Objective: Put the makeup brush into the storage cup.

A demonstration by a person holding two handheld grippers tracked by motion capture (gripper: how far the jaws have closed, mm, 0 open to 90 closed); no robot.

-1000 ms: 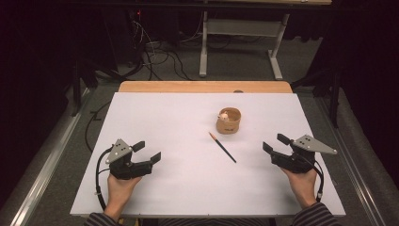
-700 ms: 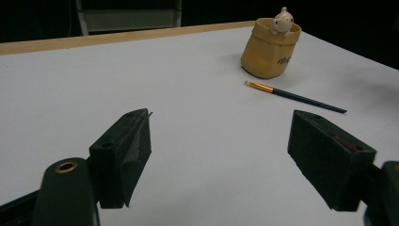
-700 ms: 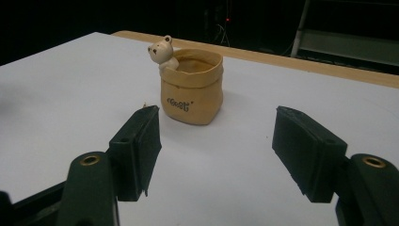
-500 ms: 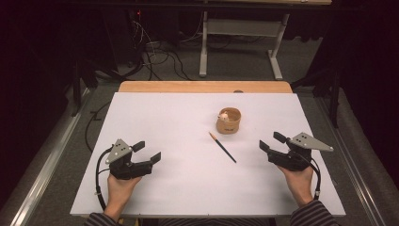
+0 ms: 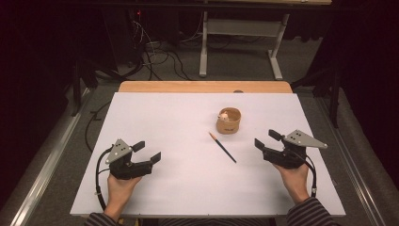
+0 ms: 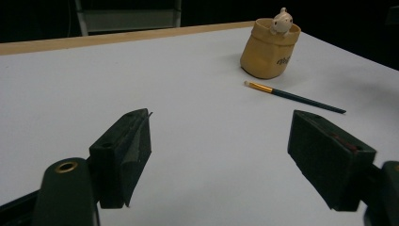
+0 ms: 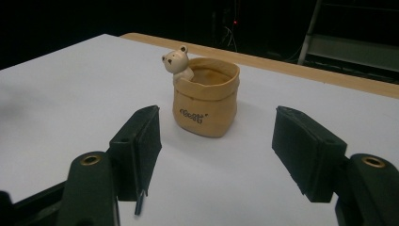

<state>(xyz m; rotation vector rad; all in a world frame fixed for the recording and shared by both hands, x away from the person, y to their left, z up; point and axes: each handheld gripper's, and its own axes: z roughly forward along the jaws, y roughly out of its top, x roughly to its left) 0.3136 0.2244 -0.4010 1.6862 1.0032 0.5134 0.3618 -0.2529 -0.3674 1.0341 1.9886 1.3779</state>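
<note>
tan pot (image 5: 228, 122), bear figure (image 5: 224, 115) at rim

A dim lab or workshop: a white-topped table (image 5: 164, 122) on a bare floor, tangled cables (image 5: 155, 52) and a metal bench frame (image 5: 240, 37) behind.

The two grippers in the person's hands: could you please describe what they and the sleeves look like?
Both the left gripper and the right gripper are black, with two blocky jaws, a grey three-cornered plate on top and a trailing black cable. Brass-coloured rings sit near the jaw bases. The sleeves are dark with thin pale stripes.
</note>
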